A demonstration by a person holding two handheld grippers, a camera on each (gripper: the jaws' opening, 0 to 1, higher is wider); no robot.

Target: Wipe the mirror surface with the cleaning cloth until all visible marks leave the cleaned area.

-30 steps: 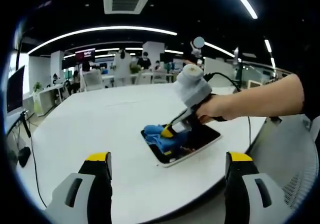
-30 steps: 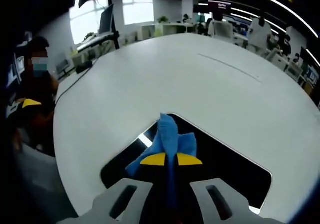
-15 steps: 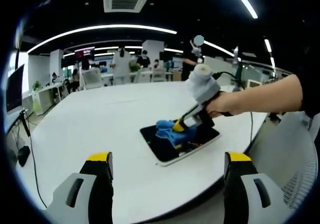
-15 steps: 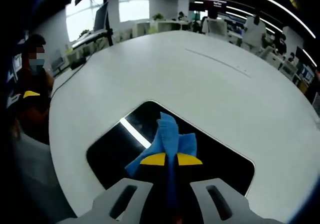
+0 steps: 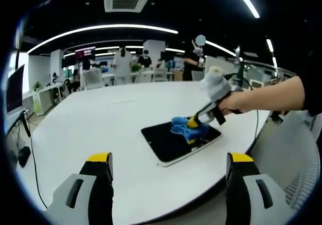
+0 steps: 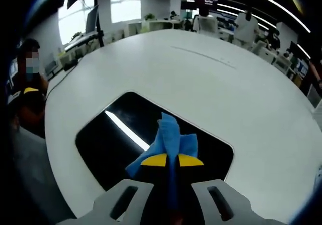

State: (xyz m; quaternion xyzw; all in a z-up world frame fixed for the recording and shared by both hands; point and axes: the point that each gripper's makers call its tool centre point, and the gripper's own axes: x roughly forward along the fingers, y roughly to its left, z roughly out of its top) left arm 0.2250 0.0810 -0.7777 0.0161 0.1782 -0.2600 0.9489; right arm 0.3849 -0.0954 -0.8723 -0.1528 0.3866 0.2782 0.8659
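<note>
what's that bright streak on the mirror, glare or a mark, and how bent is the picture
Right gripper view: the streak on the mirror looks like a reflected ceiling light strip, not a mark; the blue cloth is sharp. Left gripper view: fisheye bends the table edge and ceiling lights into arcs; the mirror reads dark, with no glare.

The white table (image 5: 90,124) lies bare and wide around the mirror (image 5: 171,143) on every visible side, giving open passage along its surface. Over the mirror's far end, the right gripper (image 5: 193,123) pinches the blue cloth (image 5: 185,126) against the glass, and a person's forearm (image 5: 271,96) reaches in from that side. The left gripper (image 5: 168,159) hangs above the near table edge, jaws spread, nothing between them.
</note>
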